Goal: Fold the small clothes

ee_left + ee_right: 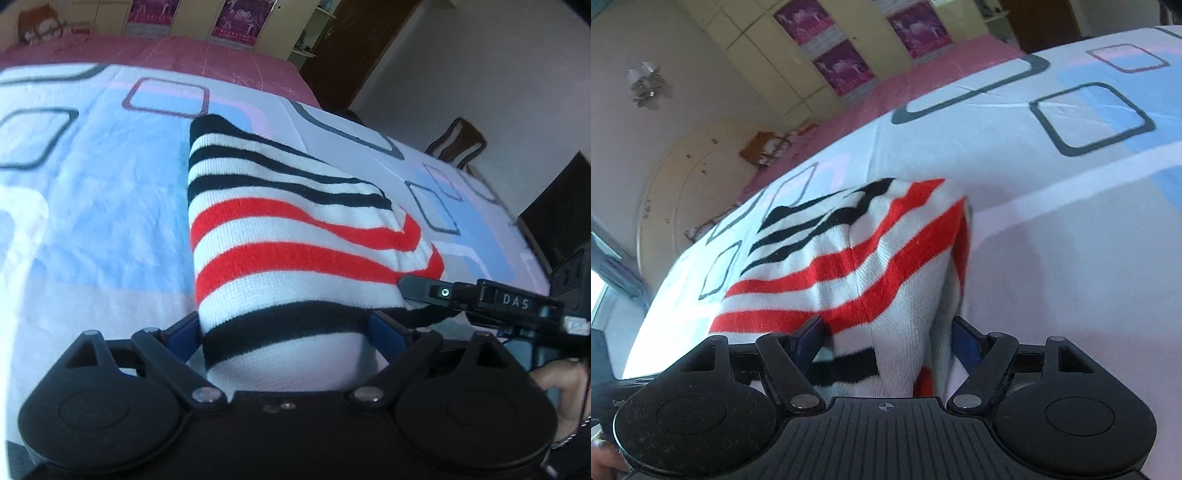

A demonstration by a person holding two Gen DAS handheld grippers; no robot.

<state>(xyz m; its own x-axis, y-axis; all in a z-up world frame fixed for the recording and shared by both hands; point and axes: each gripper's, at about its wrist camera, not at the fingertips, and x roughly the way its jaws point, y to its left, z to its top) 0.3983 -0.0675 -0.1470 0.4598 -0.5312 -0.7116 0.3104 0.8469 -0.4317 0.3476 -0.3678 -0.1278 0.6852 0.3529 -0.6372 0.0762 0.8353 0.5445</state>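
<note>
On the patterned bedspread (92, 192) lies the striped sweater (280, 229), already doubled over into a thick rectangle, its near hem reaching back between the fingers of both tools. Seen from the left wrist, the left gripper (286, 332) stands wide apart, blue pads either side of the black-and-white hem and not pressing it. Seen from the right wrist, the right gripper (886, 339) is also spread, its pads flanking a bunched, hanging corner of the knit without clamping it; the same tool shows at the right edge of the left view, beside the sweater's red-striped corner.

My read is that the cloth sits loose between open jaws, so the risks come from the tools leaving. A pad dragging against the fuzzy knit could pull the top layer and skew the fold. The right-hand corner looks puffed and uneven, and it may spring open or slump once nothing steadies it. A careless sideways move could also shove the whole bundle across the smooth bedspread, rumpling the layers underneath
</note>
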